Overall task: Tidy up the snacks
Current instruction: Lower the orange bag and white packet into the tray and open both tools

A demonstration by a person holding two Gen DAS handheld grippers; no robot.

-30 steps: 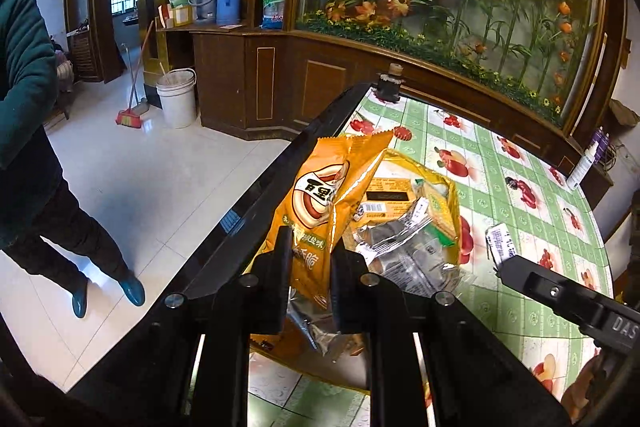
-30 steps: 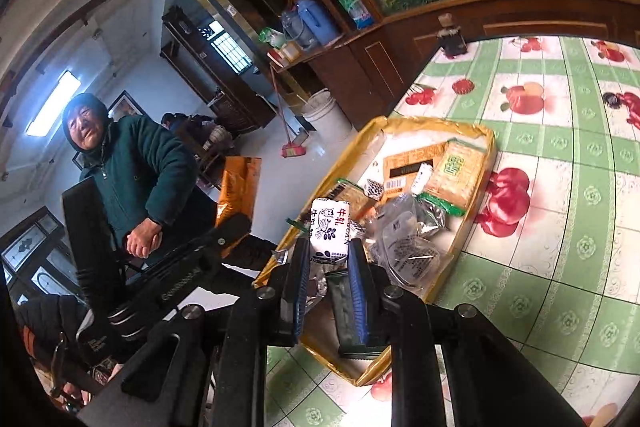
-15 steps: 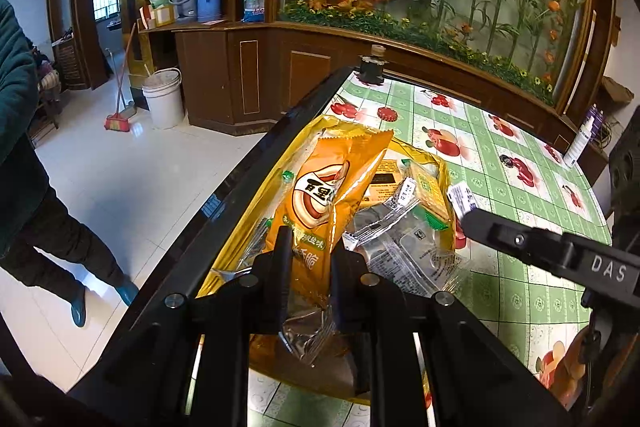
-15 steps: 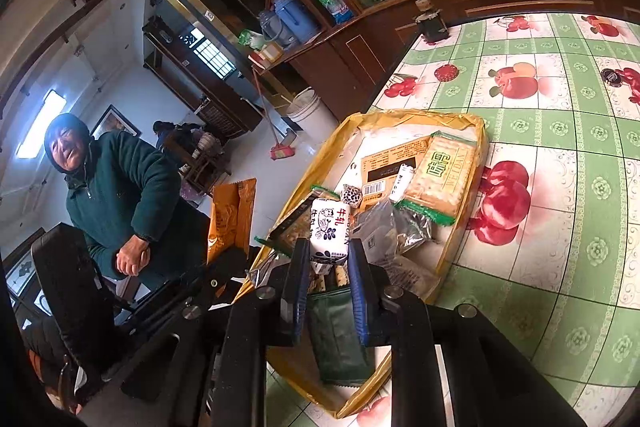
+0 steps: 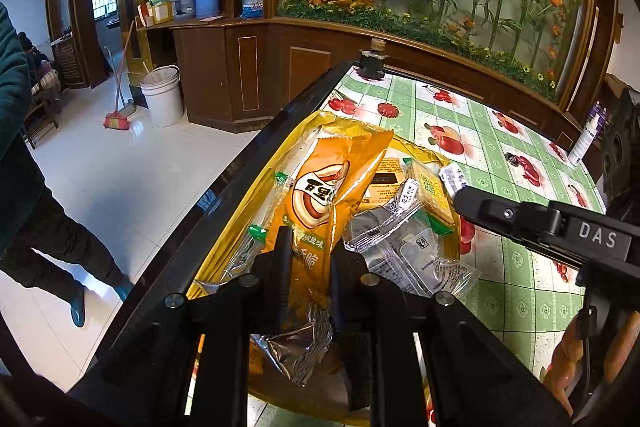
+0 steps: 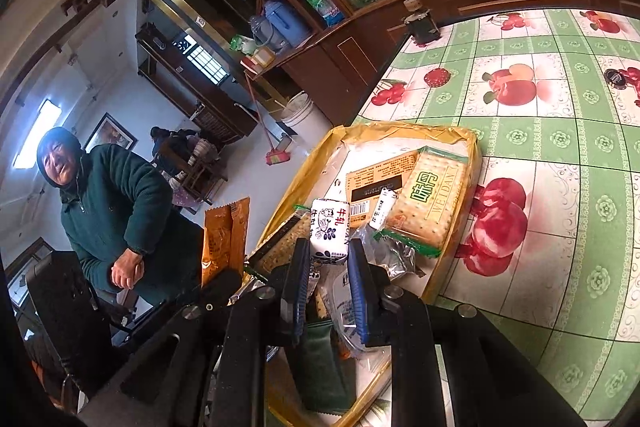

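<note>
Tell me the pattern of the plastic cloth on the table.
Green-and-white checks with red fruit on the plastic tablecloth; right wrist view shows it best.

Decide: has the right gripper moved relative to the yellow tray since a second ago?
Yes. The right gripper, shut on the small white packet, has advanced over the yellow tray, toward its far end.

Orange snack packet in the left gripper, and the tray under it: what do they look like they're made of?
Orange snack packet: looks like glossy printed plastic film with a foil-like silver inside, showing at the crumpled bottom end; top edge is crimp-sealed. Held in the left gripper.
Tray: yellow-gold and shiny, with a wrinkled rim; probably thin plastic or foil-covered card, can't tell which.
</note>
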